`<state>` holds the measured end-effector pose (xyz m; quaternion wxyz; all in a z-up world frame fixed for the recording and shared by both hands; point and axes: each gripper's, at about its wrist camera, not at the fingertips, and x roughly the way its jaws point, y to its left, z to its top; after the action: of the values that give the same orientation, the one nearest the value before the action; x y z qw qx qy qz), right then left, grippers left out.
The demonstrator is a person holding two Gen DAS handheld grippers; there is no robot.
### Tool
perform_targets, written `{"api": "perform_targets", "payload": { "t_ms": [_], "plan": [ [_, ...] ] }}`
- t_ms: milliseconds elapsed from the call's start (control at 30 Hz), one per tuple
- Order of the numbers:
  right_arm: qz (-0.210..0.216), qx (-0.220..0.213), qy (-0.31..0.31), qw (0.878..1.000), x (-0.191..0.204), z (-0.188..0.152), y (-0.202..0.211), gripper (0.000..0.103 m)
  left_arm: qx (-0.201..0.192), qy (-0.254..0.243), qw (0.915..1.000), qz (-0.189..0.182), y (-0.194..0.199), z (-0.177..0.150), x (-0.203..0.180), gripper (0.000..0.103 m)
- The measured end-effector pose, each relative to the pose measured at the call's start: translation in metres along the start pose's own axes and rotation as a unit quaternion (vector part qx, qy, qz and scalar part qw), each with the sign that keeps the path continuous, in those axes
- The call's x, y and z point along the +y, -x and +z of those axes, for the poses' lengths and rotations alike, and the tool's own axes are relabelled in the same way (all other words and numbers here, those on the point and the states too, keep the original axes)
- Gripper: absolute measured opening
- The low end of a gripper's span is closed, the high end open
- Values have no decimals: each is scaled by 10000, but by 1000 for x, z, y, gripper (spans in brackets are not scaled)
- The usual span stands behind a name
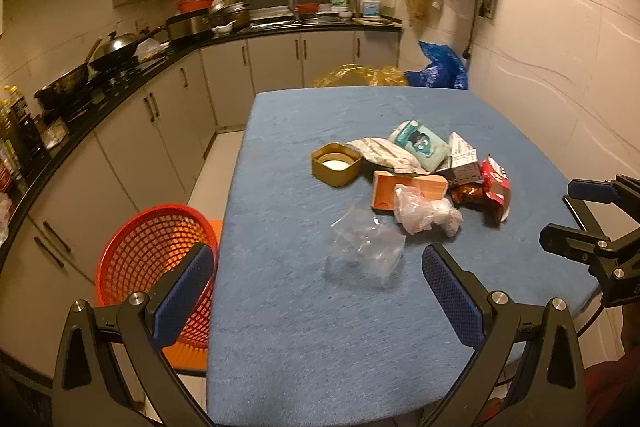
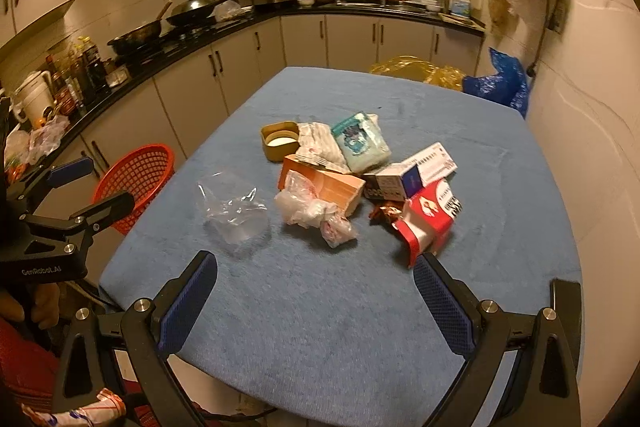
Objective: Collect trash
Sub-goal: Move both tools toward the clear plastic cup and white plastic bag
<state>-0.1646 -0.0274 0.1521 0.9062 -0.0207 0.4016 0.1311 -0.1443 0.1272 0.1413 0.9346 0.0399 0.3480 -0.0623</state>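
Two grippers hang above the near edge of a blue-covered table (image 1: 304, 347), both with fingers spread wide and holding nothing: the left gripper (image 1: 318, 291) at the near left, the right gripper (image 2: 316, 297) at the near right. The trash lies in a loose heap at mid-table. A crumpled clear plastic bag (image 1: 366, 247) lies nearest, apart from the rest. Behind it a wadded white plastic wrapper (image 1: 424, 213) rests against an orange carton (image 1: 408, 193). To the right a torn red packet (image 1: 496, 187) lies open on its side. At the far left of the heap stands a gold tin (image 1: 335, 163), lid off, something white inside. An orange mesh basket (image 1: 156, 251) stands off the table's left edge; nothing can be seen in it.
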Motion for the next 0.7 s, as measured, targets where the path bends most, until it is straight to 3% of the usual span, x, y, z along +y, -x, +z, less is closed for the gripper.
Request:
{"api": "perform_targets", "payload": {
  "t_ms": [700],
  "plan": [
    [557,338,543,9964,-21,15,-39,100,267,307,9984,383,-18,5,-17,103]
  ]
}}
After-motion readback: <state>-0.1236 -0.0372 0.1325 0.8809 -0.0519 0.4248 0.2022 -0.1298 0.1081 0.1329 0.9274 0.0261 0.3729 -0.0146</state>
